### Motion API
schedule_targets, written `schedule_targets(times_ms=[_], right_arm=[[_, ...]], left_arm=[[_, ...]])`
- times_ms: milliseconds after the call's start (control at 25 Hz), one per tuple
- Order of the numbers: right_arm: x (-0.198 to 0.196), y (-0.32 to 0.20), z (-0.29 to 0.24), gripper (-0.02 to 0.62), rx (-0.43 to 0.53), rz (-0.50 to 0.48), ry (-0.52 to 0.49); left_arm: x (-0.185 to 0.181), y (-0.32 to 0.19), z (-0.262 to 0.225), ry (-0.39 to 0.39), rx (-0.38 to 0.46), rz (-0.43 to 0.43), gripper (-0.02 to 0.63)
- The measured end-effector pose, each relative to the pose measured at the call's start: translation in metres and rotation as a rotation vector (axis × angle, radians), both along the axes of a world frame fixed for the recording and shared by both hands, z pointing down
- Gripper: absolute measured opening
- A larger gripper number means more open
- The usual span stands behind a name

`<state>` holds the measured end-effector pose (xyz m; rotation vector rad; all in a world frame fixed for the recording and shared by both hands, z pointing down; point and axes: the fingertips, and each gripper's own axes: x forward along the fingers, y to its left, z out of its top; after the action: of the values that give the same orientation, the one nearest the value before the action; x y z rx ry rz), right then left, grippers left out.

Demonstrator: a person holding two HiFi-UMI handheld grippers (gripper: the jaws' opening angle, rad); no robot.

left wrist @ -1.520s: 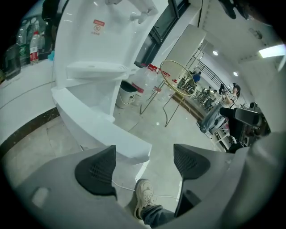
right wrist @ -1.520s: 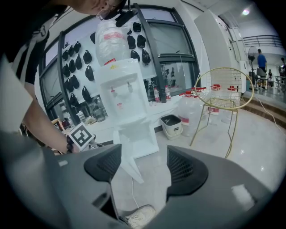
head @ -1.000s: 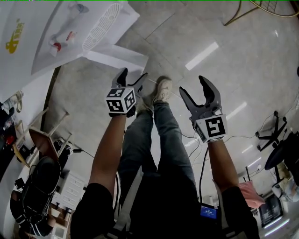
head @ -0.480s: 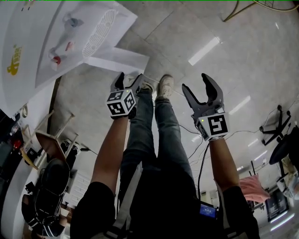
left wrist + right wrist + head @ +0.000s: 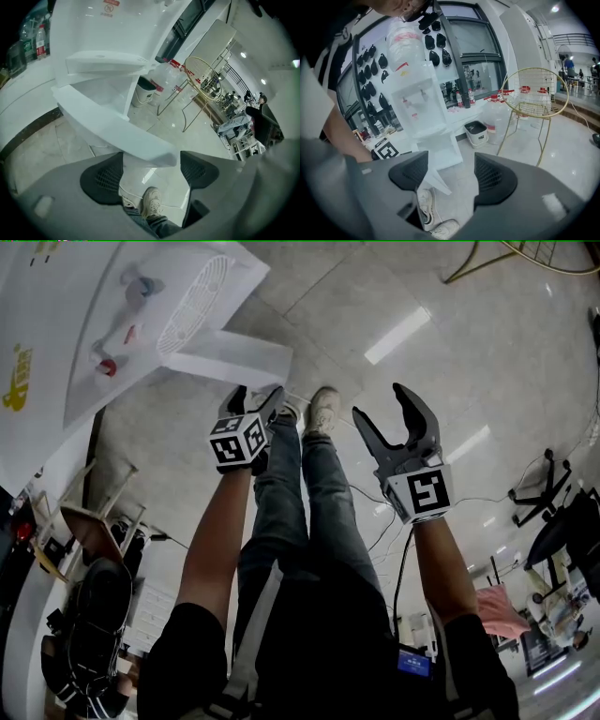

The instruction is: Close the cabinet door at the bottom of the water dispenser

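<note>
Two tools spread, empty; cabinet door [image 5: 234, 352] open.
Left tool [image 5: 256, 393] has sunk nearer door's edge, upper left; right tool [image 5: 381, 404] idles; push likely next.

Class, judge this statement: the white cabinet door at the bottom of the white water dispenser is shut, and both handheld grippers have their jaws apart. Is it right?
No. The white cabinet door stands open, swung out from the white water dispenser; the left gripper view shows it. The rest holds: the left gripper and the right gripper both have their jaws apart.
</note>
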<state>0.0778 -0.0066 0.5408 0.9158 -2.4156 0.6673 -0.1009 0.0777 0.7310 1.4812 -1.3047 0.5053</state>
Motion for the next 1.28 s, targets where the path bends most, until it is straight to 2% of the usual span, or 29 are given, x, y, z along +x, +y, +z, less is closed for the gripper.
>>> schedule_targets(times_ms=[320, 520, 880, 1280], right_arm=[[0.009, -0.007, 0.007, 0.301, -0.001, 0.023, 0.013], [0.01, -0.006, 0.014, 0.299, 0.008, 0.017, 0.033], [-0.01, -0.017, 0.02, 0.291, -0.013, 0.054, 0.013], [-0.026, -0.035, 0.028, 0.291, -0.027, 0.053, 0.029]], left_arm=[[0.006, -0.027, -0.005, 0.009, 0.032, 0.012, 0.39], [0.007, -0.038, -0.007, 0.017, 0.039, 0.051, 0.389], [0.007, -0.068, -0.006, 0.021, 0.07, 0.092, 0.383], [0.004, -0.094, -0.006, 0.037, 0.08, 0.154, 0.382]])
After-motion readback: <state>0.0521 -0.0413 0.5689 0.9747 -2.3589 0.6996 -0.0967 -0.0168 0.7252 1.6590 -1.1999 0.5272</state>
